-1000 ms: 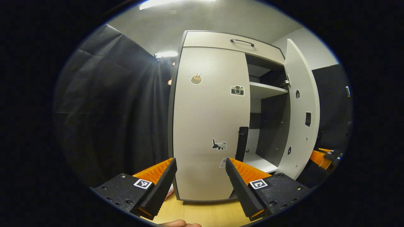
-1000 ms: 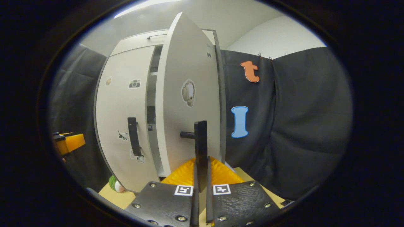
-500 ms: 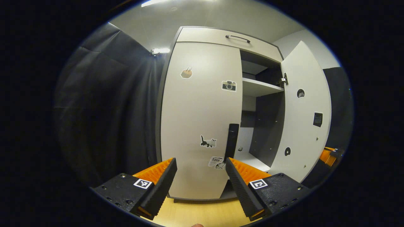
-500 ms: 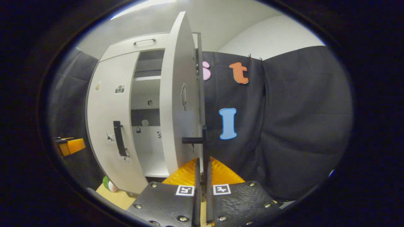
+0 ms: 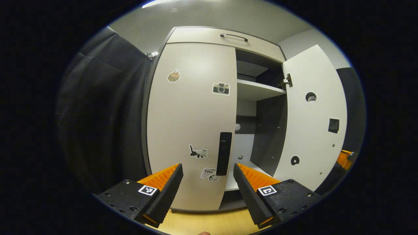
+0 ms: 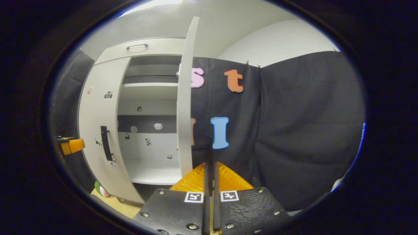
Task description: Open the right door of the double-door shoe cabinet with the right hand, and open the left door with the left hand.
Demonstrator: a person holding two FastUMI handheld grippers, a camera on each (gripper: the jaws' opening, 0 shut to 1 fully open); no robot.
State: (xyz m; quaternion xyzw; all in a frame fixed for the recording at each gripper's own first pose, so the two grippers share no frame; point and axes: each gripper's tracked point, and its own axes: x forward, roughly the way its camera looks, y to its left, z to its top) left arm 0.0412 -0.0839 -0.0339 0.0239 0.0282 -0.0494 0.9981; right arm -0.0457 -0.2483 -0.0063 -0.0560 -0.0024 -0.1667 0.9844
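Ahead of my left gripper (image 5: 208, 182) stands the shoe cabinet (image 5: 209, 36), tall and pale, filling the middle of the left gripper view. Its right door (image 5: 313, 130) is swung wide open to the right, showing a shelf (image 5: 258, 93) and dark inner walls. Its left door (image 5: 192, 124) is shut, flat toward me. On that door, near its right edge and low down, is the left door handle (image 5: 224, 153), a dark bar whose long axis runs straight up and down. It lies just above and slightly right of the gap between my left jaws, which stand wide apart and hold nothing. I judge the left gripper is the nearer one and must go forward and a touch right to straddle the bar.

In the right gripper view, my right gripper (image 6: 210, 182) has its jaws pressed together on the thin dark right door handle (image 6: 209, 153), seen edge-on, with the open door's edge just left of it. The far left gripper shows small at the left.
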